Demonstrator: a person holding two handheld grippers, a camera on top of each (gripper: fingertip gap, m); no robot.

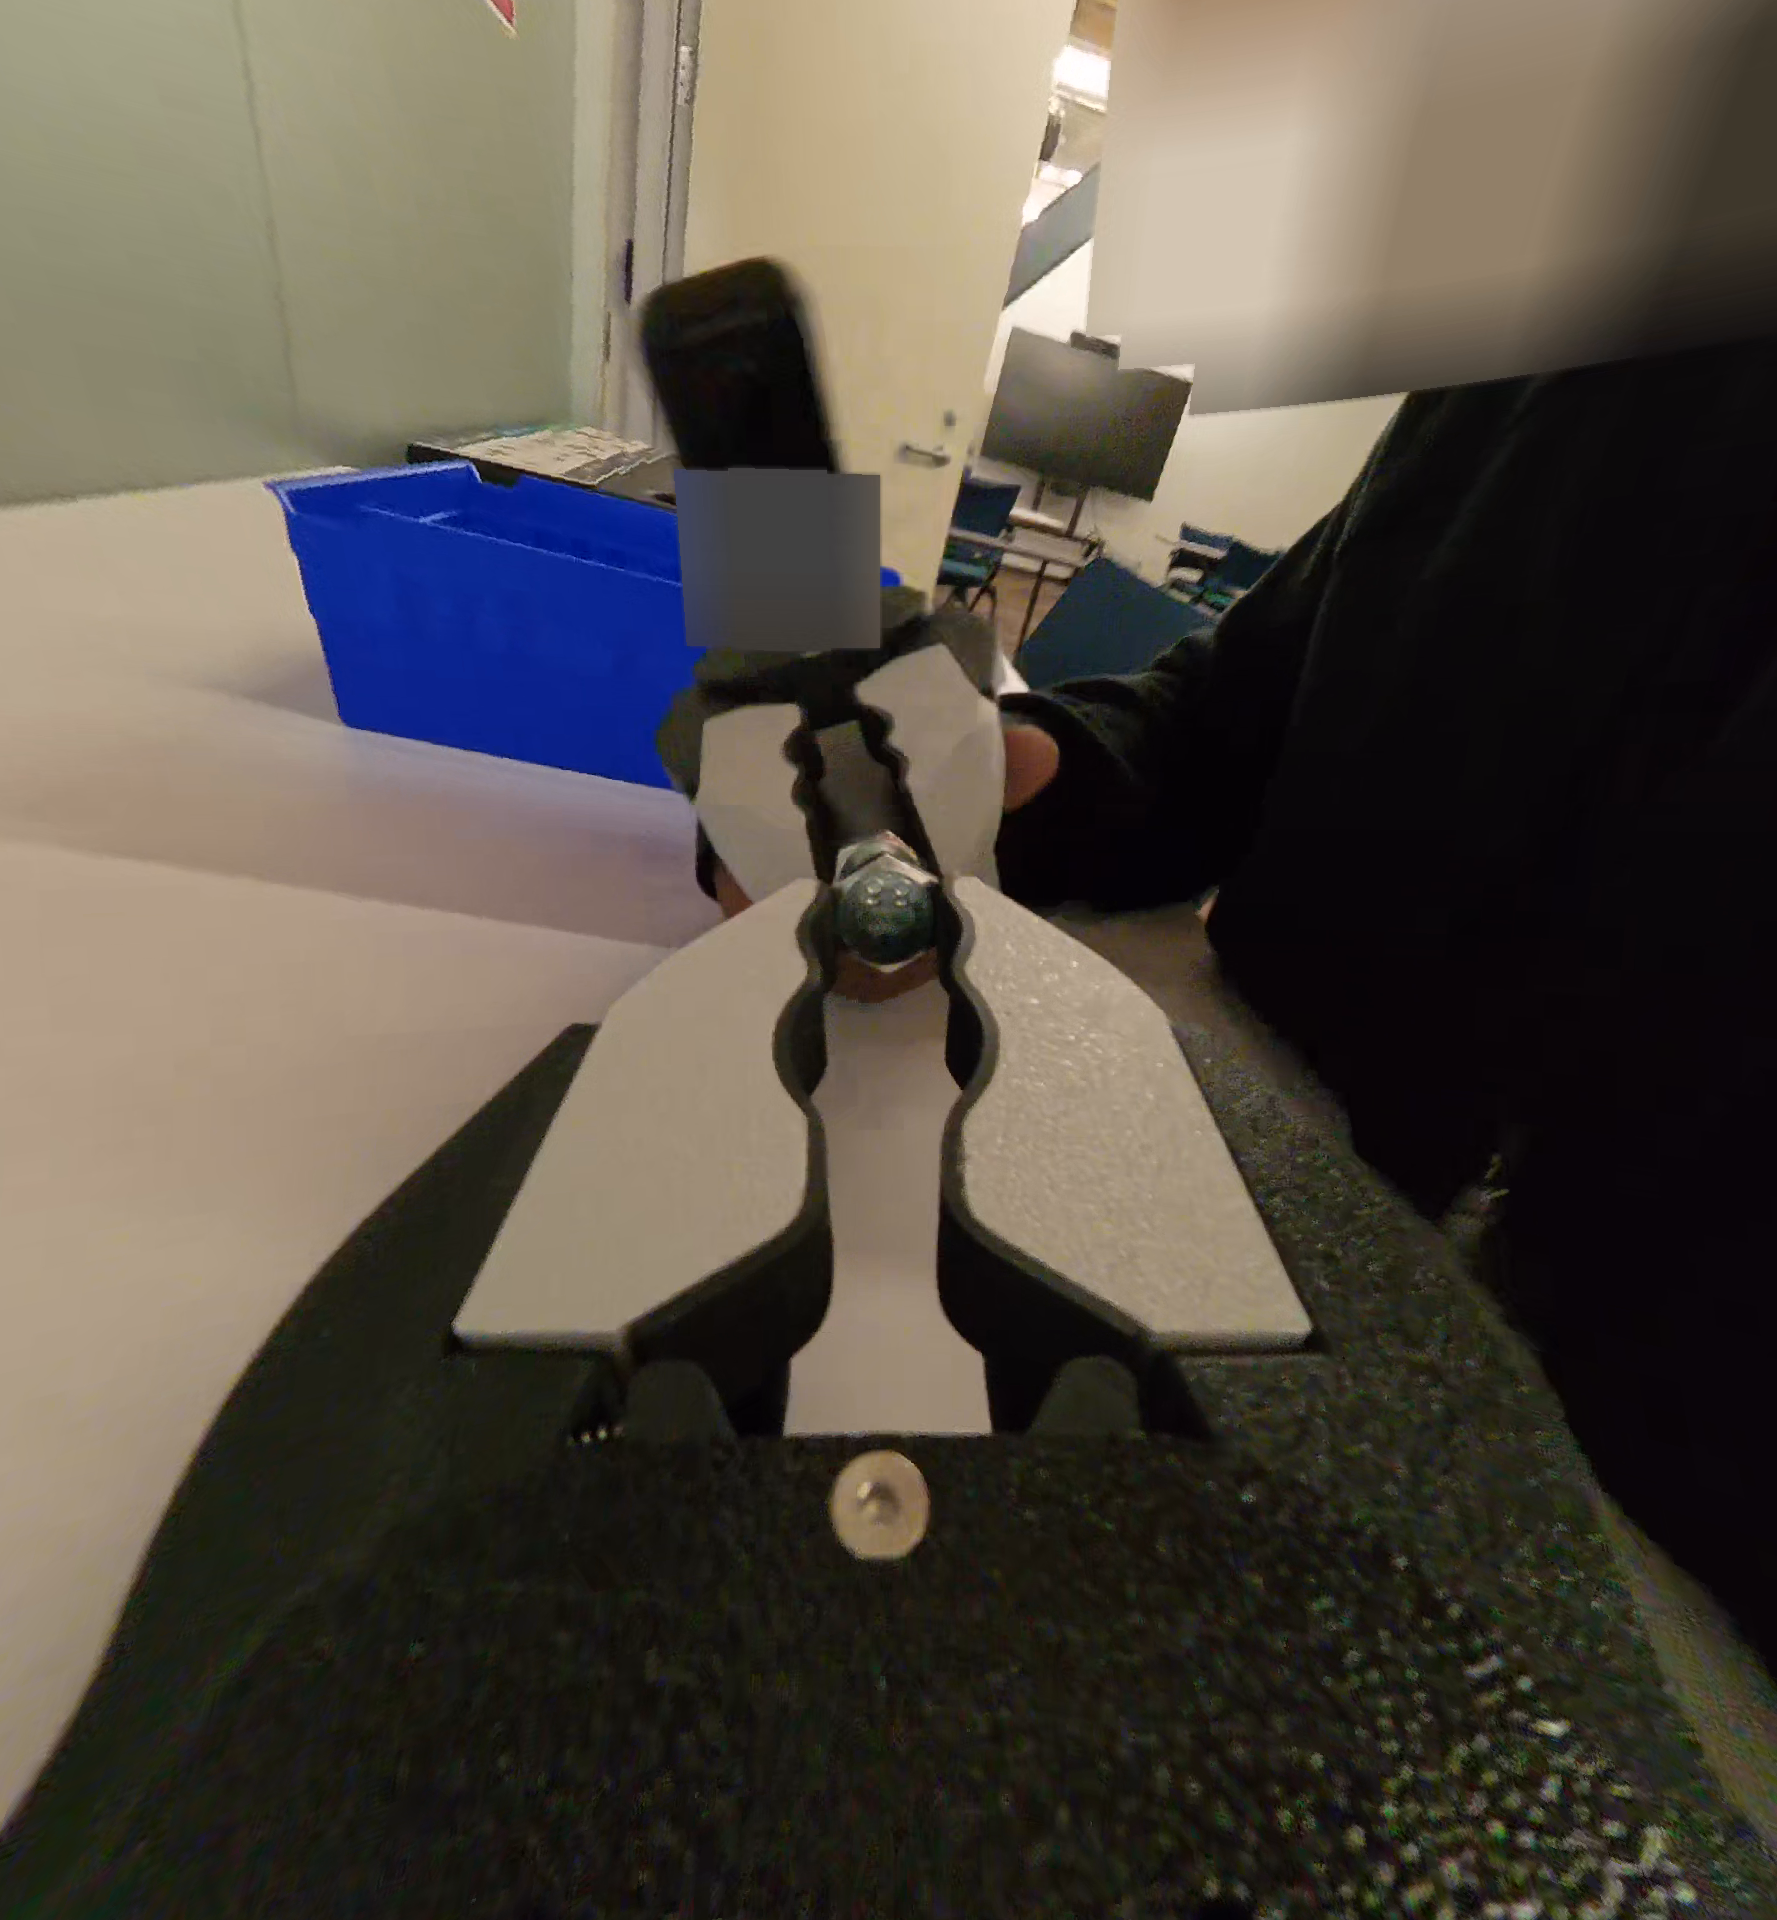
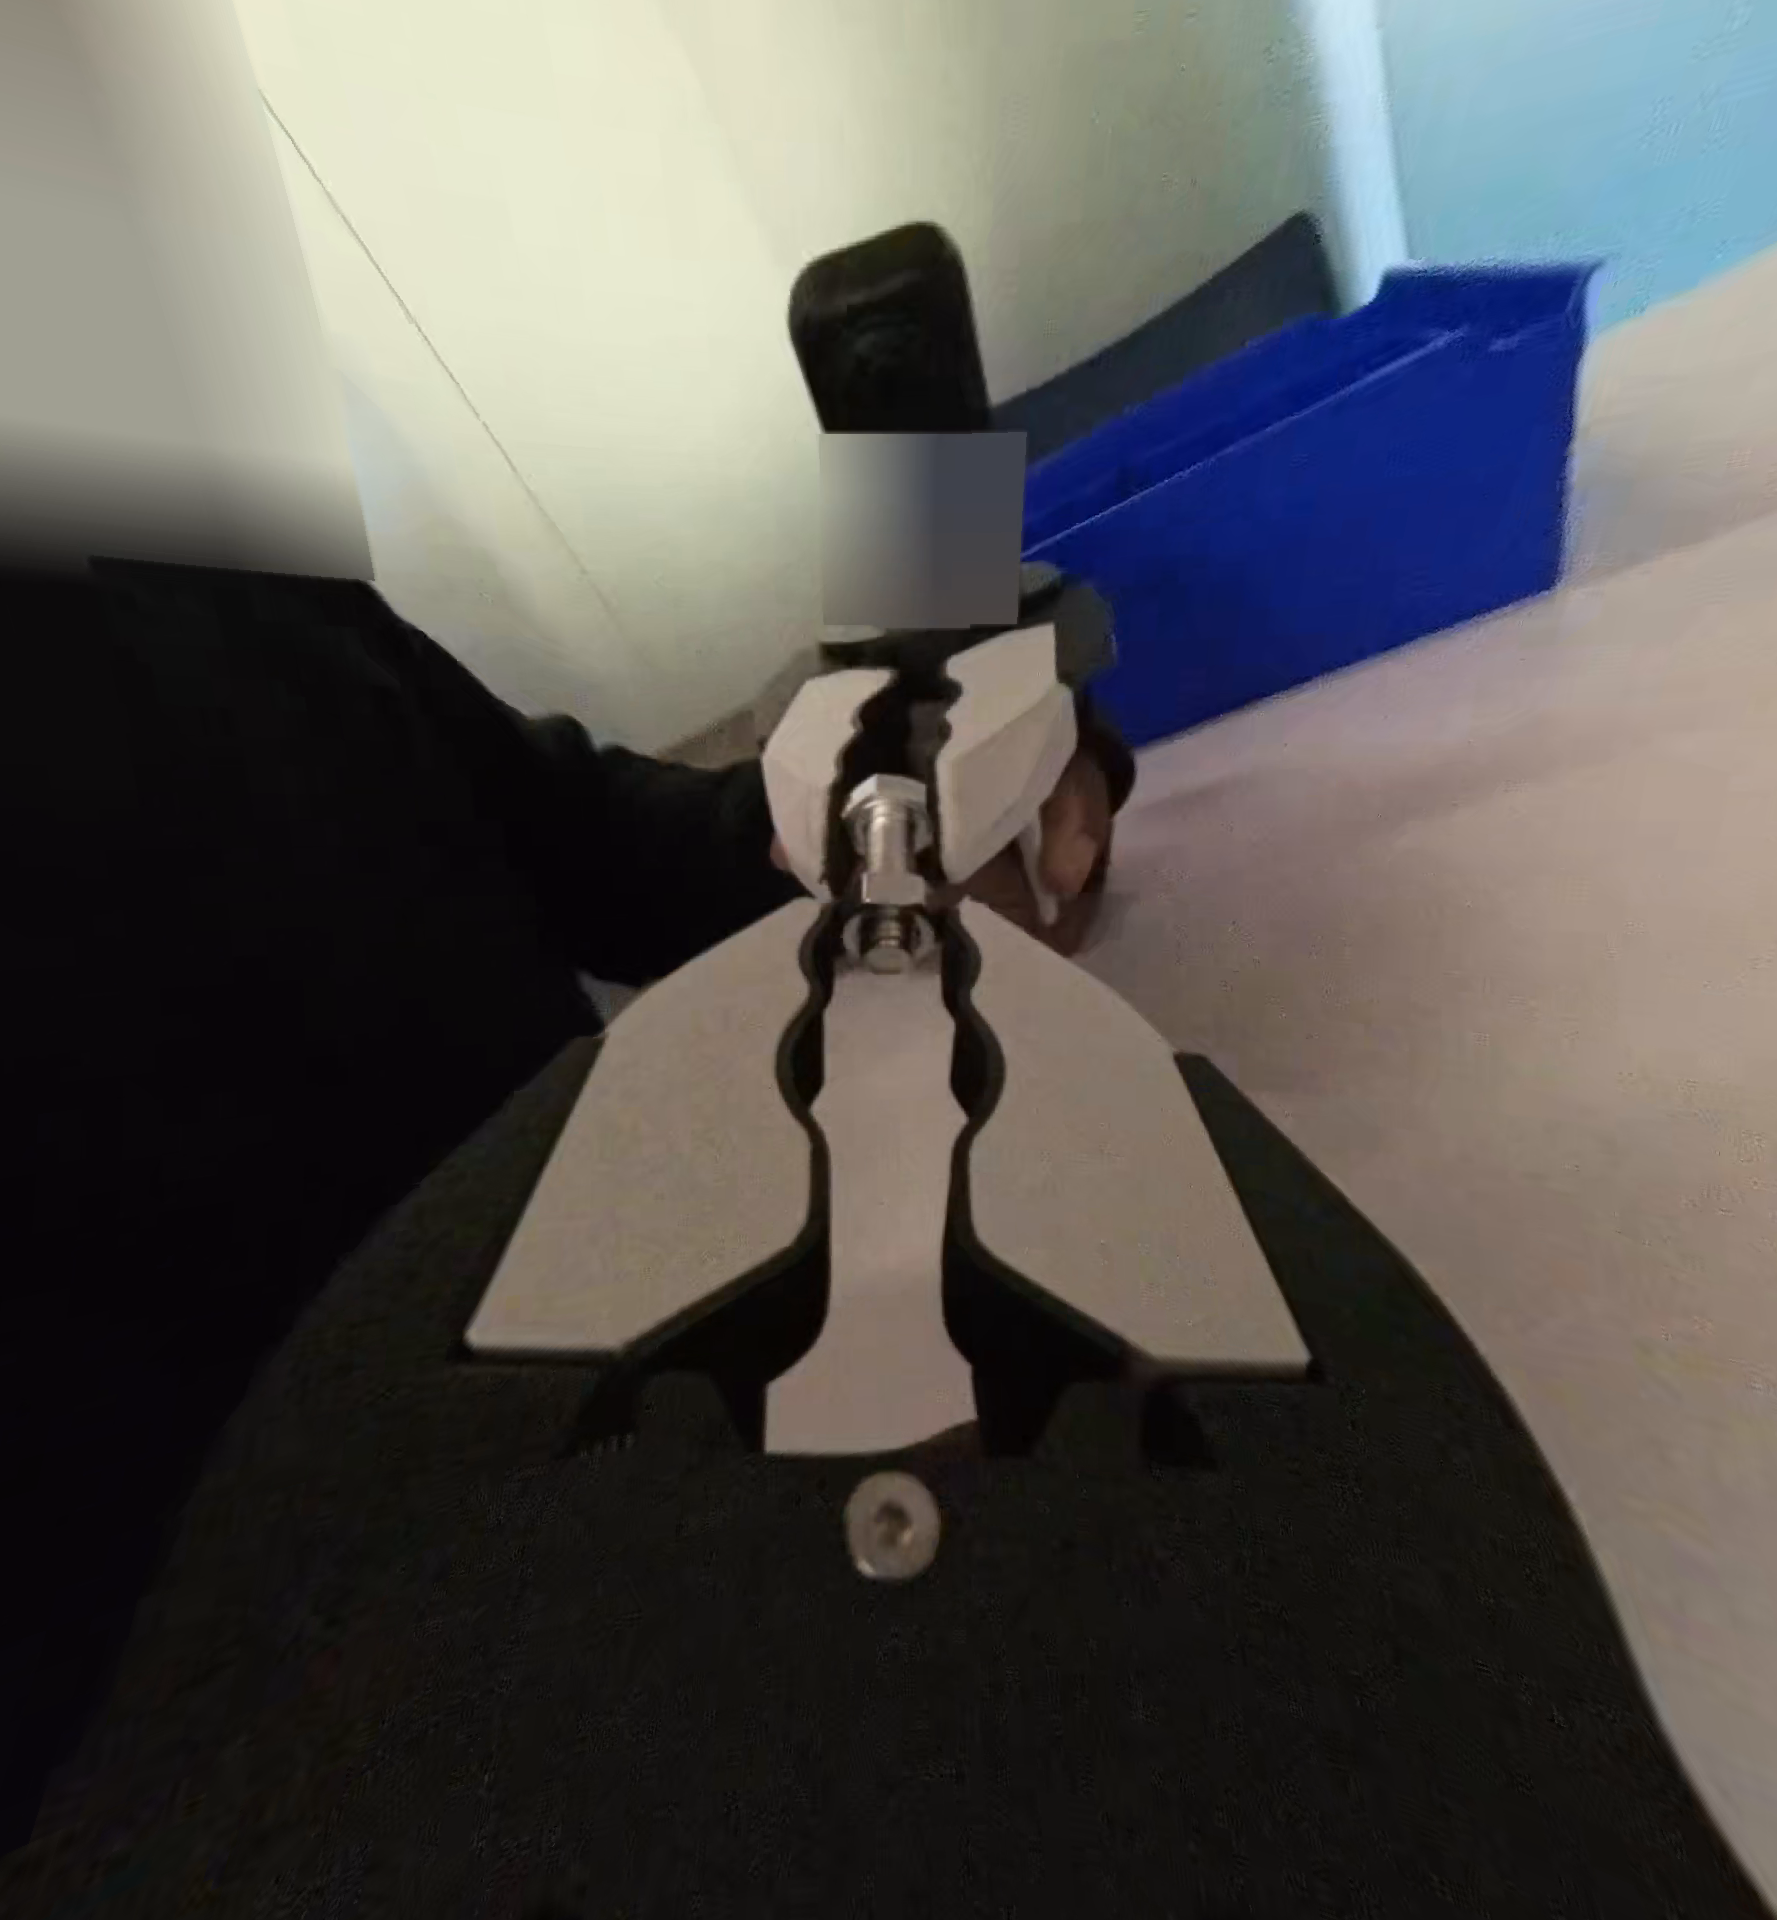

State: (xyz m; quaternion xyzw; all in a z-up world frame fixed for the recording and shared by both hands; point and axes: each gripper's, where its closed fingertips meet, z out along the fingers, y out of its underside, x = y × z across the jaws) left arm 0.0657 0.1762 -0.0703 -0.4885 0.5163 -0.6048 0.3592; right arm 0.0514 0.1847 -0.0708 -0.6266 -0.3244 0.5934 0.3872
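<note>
Nearest in the left wrist view, the left tongs [image 1: 884,920] are closed on the head of a steel bolt [image 1: 884,914], both dark pads pressing its sides right at the tips, so the bolt points straight away along the fingers. The right wrist view shows the other end: the right tongs [image 2: 879,935] are clamped on an end nut [image 2: 879,930] with the tip of the thread poking through toward the camera. A second nut [image 2: 889,883] sits on the bare shank between the two pairs of tips. The bolt hangs in the air above the pale surface [image 1: 188,1039], carried only by these two grips, tip to tip and nearly touching. By my reading, a good hold here depends on keeping both tongs in one line with the shank. Any tilt of either wrist would bend against the thread or lever the head out of its shallow seat at the pad ends. Past the tips, a bare hand [image 2: 1066,831] wraps the far handle, with a dark sleeve [image 1: 1227,748] behind it. Farther off a blue bin [image 1: 489,613] stands on the surface by the wall, and a dark screen [image 1: 1081,426] shows through the doorway
</note>
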